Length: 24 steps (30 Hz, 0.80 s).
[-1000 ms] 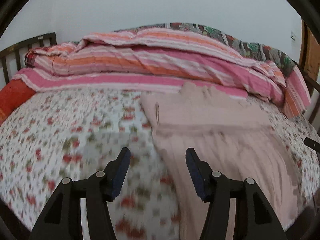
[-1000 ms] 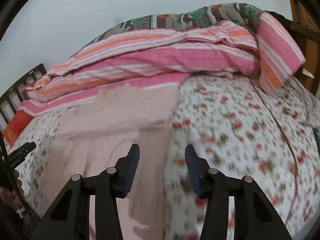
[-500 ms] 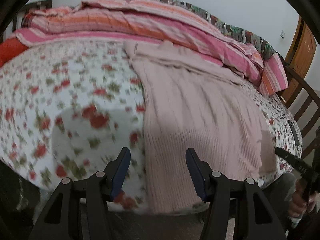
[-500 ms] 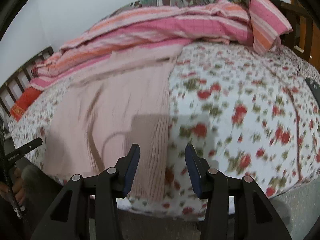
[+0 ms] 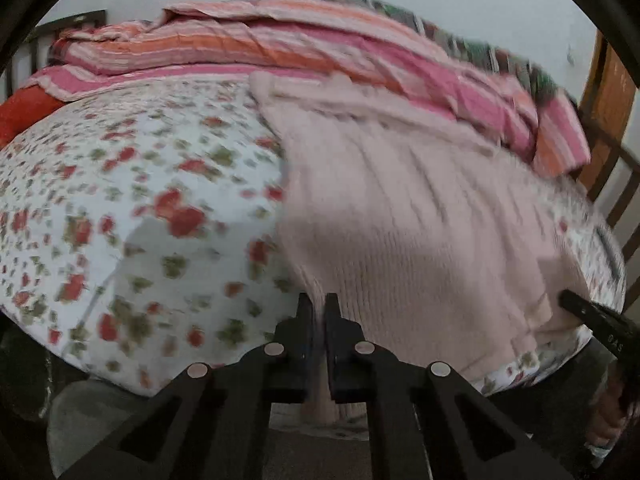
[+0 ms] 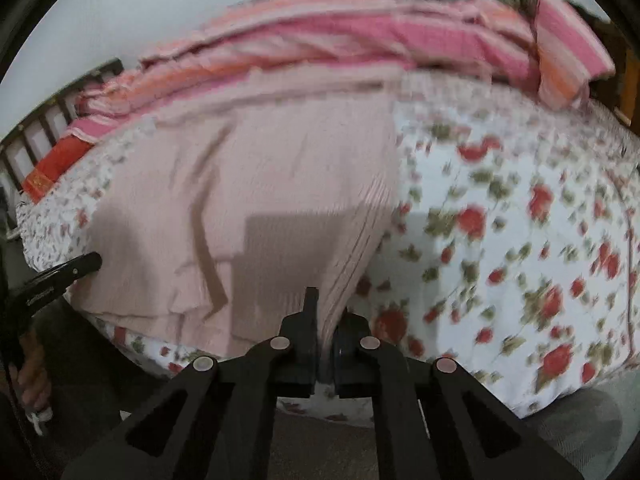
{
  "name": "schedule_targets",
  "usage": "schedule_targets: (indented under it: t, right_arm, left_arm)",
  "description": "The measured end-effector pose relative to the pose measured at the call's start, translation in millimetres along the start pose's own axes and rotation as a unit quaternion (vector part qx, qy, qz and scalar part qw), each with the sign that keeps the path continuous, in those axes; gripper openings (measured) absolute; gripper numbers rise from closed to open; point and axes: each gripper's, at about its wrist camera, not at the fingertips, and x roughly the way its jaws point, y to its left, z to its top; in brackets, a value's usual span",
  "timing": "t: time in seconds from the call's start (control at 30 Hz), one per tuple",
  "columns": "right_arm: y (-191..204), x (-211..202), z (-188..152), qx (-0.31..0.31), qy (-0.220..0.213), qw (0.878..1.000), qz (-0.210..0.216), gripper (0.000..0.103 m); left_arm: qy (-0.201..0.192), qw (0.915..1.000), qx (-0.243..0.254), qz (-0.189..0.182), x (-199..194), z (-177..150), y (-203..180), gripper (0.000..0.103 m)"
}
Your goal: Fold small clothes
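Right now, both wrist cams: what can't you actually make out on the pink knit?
- Left wrist: pink knit hem corner sits between the left gripper fingers; how much cloth is pinched is hidden by them.
- Right wrist: same at the right gripper; its own fingers cover the pinched edge.
- Both views: motion blur smears the knit's far end against the striped quilt, so collar or sleeves are unreadable.
- Garment type: cannot tell.

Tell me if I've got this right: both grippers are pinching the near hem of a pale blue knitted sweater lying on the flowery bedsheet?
Nearly right, but the colour is wrong: the sweater is pale pink, not blue, as both wrist views show. The rest holds: the left gripper and right gripper are each shut on its near hem, and it lies on the flowery bedsheet.
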Motion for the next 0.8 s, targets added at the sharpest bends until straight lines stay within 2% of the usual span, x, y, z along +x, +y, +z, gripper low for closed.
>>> schedule_targets:
  t: [0.07, 0.17, 0.33, 0.37, 0.4, 0.43, 0.5, 0.6, 0.8]
  right_arm:
    - [-27, -15, 2, 0.044, -0.018, 0.999, 0.003, 0.004]
    - [-49, -11, 0, 0.079, 0.002, 0.997, 0.009, 0.004]
    - [-29, 0, -2, 0.043, 0.028, 0.999, 0.011, 0.008]
    - [-26, 1, 0, 0.038, 0.030, 0.999, 0.017, 0.011]
    - [-25, 2, 2, 0.036, 0.029, 0.999, 0.019, 0.019]
    - [-26, 3, 4, 0.036, 0.027, 0.999, 0.020, 0.032]
    - [-27, 4, 10, 0.043, 0.021, 0.999, 0.024, 0.042]
    - [-29, 13, 23, 0.048, 0.023, 0.998, 0.026, 0.042]
    - [-20, 36, 32, 0.029, 0.041, 0.999, 0.016, 0.042]
  left_arm:
    - [-0.007, 0.9999, -0.015, -0.004, -11, 5, 18, 0.006]
    - [0.005, 0.9990, -0.038, -0.024, -11, 8, 35, 0.006]
    - [0.030, 0.9979, -0.041, -0.040, 0, 3, 29, 0.009]
    - [0.036, 0.9979, -0.037, -0.038, 3, 3, 26, 0.009]
    - [0.040, 0.9980, -0.033, -0.035, 5, 2, 24, 0.010]
    - [0.043, 0.9981, -0.031, -0.031, 8, 3, 23, 0.012]
    - [0.046, 0.9976, -0.038, -0.034, 12, 8, 23, 0.014]
    - [0.039, 0.9972, -0.052, -0.037, 18, 18, 26, 0.026]
    - [0.039, 0.9971, -0.043, -0.048, 28, 29, 21, 0.027]
